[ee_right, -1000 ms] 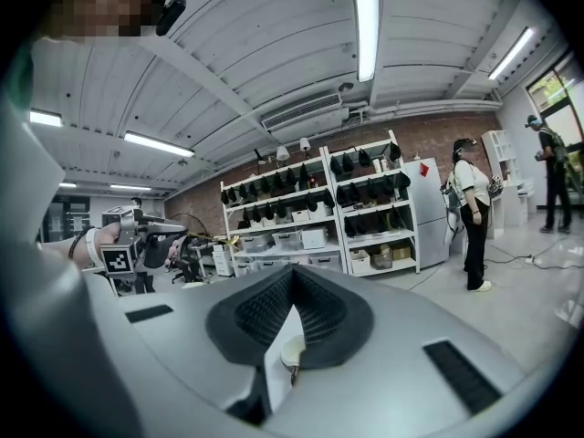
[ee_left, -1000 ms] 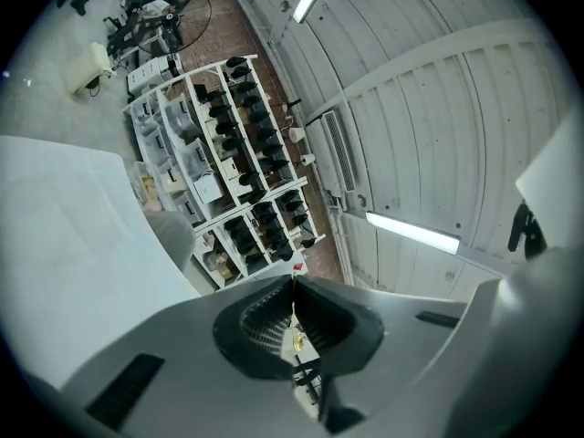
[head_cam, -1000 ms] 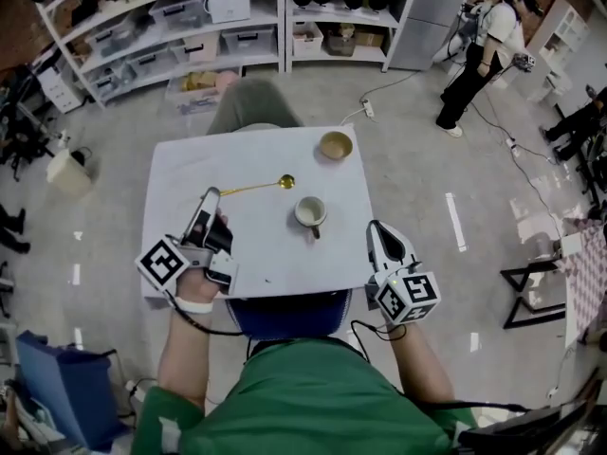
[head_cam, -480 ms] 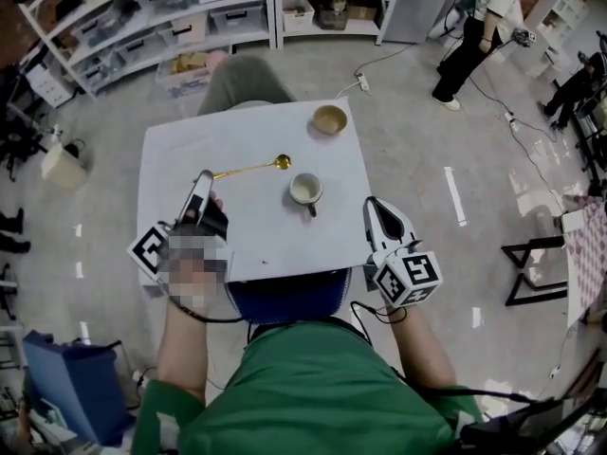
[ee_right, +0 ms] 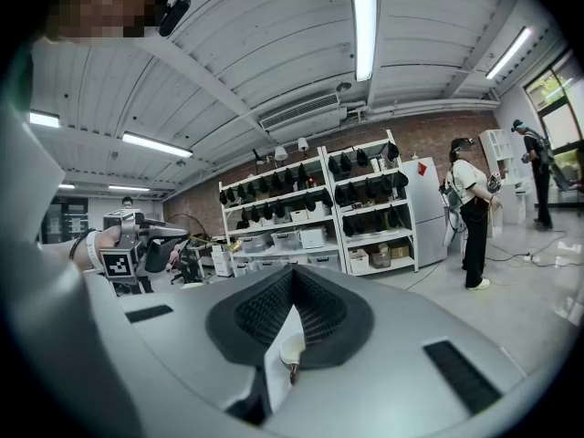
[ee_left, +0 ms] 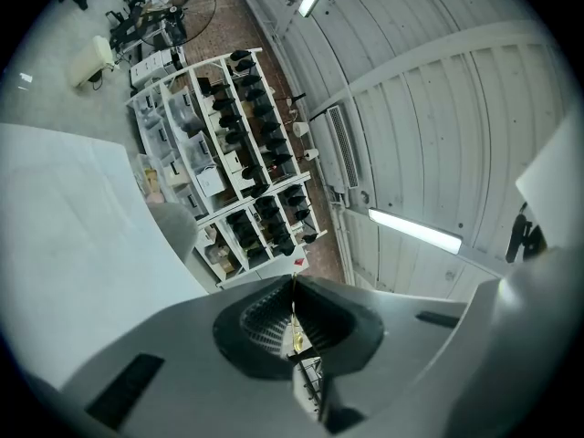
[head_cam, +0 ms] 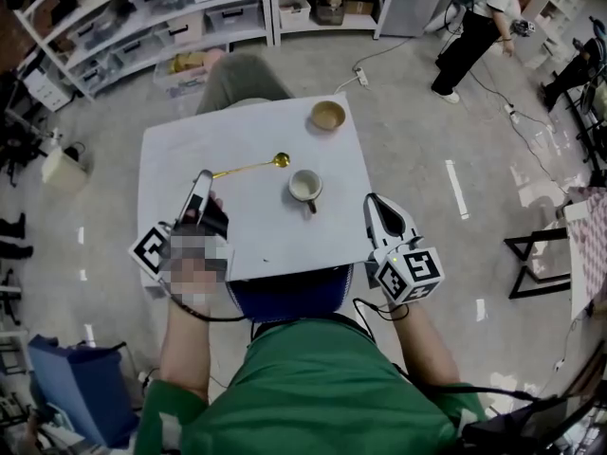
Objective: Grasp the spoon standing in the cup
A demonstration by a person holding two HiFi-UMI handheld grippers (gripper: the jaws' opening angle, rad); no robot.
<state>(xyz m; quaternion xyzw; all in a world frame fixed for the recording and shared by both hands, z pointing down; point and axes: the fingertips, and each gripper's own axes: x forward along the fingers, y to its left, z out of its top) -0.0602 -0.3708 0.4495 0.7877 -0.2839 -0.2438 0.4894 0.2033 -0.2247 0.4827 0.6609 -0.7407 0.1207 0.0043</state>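
The golden spoon is clamped by its handle in the closed left gripper, left of the cup. The right gripper, right of the cup, is closed on nothing.

Tan bowl at the white table's far corner; shelves beyond, perhaps with storage bins.

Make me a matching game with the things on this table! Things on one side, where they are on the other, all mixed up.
Things:
1. gold spoon
2. white cup
3. tan bowl
4. right gripper

Places:
A. at the far edge of the table
B. at the table's near right edge, jaws shut, holding nothing
C. handle pinched in the left gripper
D. near the middle of the table

Pairs: 1-C, 2-D, 3-A, 4-B
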